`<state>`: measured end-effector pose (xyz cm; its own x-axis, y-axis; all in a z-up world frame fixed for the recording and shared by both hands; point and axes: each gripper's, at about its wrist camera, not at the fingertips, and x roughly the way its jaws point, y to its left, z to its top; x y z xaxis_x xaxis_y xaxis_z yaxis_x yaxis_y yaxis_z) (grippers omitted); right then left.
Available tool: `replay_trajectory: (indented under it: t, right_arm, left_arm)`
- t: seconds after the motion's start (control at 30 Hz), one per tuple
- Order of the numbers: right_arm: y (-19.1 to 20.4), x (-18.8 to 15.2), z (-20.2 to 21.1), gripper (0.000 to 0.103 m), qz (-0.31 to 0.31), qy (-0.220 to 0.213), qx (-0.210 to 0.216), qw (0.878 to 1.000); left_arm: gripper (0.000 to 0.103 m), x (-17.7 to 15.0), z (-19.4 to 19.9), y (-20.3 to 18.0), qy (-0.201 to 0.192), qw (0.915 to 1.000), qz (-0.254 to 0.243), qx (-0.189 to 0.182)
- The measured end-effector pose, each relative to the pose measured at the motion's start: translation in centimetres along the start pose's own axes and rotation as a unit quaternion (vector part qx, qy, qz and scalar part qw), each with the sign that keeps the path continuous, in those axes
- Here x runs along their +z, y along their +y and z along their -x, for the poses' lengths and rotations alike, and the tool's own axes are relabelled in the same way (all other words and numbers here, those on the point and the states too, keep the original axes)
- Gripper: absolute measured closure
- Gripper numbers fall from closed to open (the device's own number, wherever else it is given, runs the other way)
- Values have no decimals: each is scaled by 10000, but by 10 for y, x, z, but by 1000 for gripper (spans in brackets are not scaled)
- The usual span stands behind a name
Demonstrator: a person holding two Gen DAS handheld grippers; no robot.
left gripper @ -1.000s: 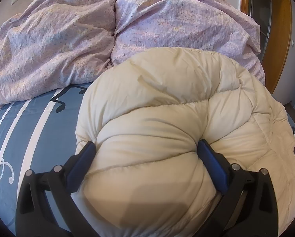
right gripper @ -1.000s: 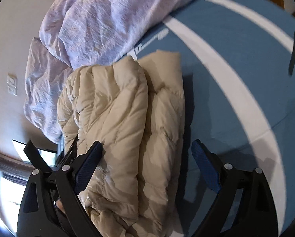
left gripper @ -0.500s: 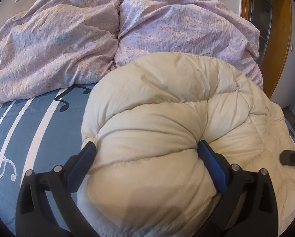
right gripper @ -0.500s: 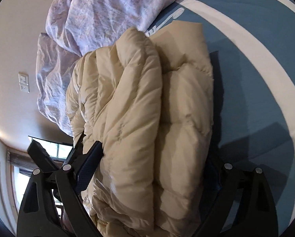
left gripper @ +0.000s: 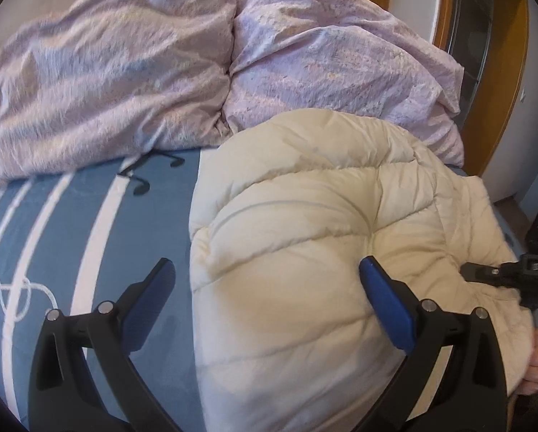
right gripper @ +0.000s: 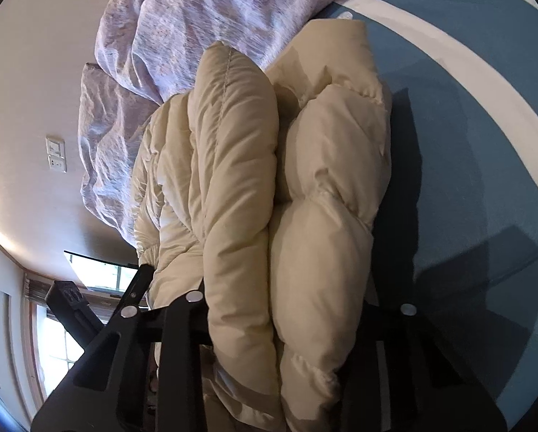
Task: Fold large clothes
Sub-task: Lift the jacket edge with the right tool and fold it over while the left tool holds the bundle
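A cream puffy down jacket (left gripper: 305,252) lies folded in thick layers on the blue bed sheet (left gripper: 89,223). My left gripper (left gripper: 269,288) is open. Its right finger presses into the jacket's top and its left finger stands over the bare sheet. In the right wrist view the jacket (right gripper: 269,198) fills the space between the fingers of my right gripper (right gripper: 290,324), which is shut on its stacked layers at the jacket's end. The fingertips are hidden by the padding. The right gripper also shows at the right edge of the left wrist view (left gripper: 503,273).
A crumpled lilac duvet (left gripper: 197,64) is heaped at the head of the bed, touching the jacket's far side. The sheet has white stripes and music notes (left gripper: 139,183). A wooden door frame (left gripper: 499,72) stands at the right. A wall with a switch (right gripper: 56,158) shows behind.
My left gripper slid left, so its left finger came off the jacket onto the sheet. My right gripper moved in over the jacket's layers and shut on them.
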<state>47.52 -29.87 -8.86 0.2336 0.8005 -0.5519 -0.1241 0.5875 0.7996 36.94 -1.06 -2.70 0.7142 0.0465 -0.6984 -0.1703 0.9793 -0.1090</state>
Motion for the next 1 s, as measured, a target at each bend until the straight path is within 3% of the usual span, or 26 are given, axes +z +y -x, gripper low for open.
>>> replay_trajectory:
  t: [0.13, 0.27, 0.43, 0.67, 0.77, 0.83, 0.9, 1.0]
  right_arm:
    - [1, 1, -2, 73, 18, -27, -34, 10000]
    - [0, 2, -4, 73, -5, -34, -28, 10000]
    - [0, 3, -4, 73, 9, -15, -39, 10000]
    - [-2, 2, -6, 72, -52, 9, 71, 10000]
    - [-5, 2, -7, 72, -104, -14, 261, 9996]
    - [-4, 2, -6, 73, -69, -68, 413, 9991]
    - [0, 2, -6, 74, -25, -103, 534, 9985]
    - [15, 4, -11, 76, 124, -55, 641, 9979]
  left_arm:
    - [7, 2, 6, 35, 292, 9956, 590, -660]
    - [11, 2, 1, 65, 603, 9847, 1104, -1209]
    - [13, -2, -15, 70, 931, 9721, 1345, -1683]
    - [16, -16, -45, 70, 1257, 9425, 1987, -2377]
    - [29, -21, -46, 70, 1191, 9356, 2143, -2539]
    - [50, -22, -45, 74, 1147, 9305, 2246, -2656]
    - [61, -21, -40, 79, 1076, 9254, 2323, -2794]
    - [70, -17, -25, 89, 880, 9256, 2299, -2874]
